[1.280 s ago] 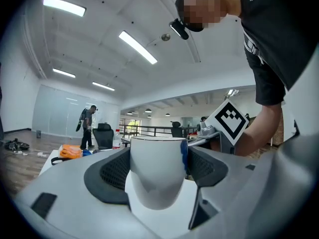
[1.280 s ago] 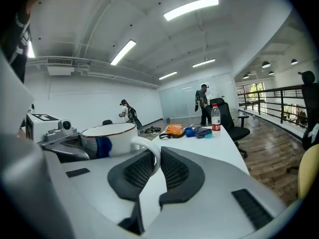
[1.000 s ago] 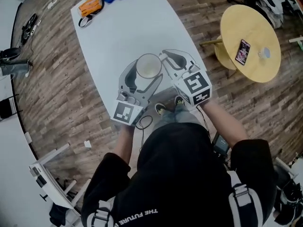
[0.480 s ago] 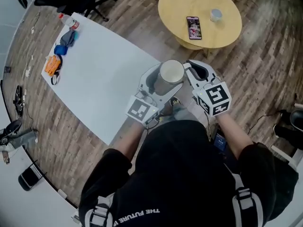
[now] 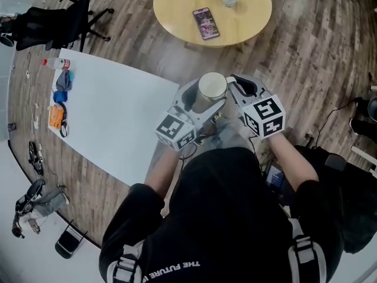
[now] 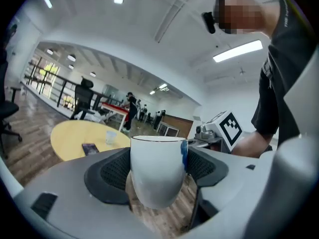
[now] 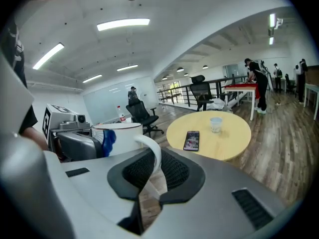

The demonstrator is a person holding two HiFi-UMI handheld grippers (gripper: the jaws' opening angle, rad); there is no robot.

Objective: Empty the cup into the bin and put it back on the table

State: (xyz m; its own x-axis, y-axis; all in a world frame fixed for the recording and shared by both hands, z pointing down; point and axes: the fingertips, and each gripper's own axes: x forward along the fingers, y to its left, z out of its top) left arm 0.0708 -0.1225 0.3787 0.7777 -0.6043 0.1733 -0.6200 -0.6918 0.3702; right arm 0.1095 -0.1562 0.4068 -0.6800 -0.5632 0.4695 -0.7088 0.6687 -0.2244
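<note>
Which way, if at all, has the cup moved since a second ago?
Yes. The cup was above the white table; now it is past that table's edge, over the wooden floor, nearer the round yellow table.

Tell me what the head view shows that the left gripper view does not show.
Only the head view shows the long white table beside the person. Only the left gripper view shows the ceiling lights. Both show the cup held in the left gripper, the round yellow table and the phone lying on it.
</note>
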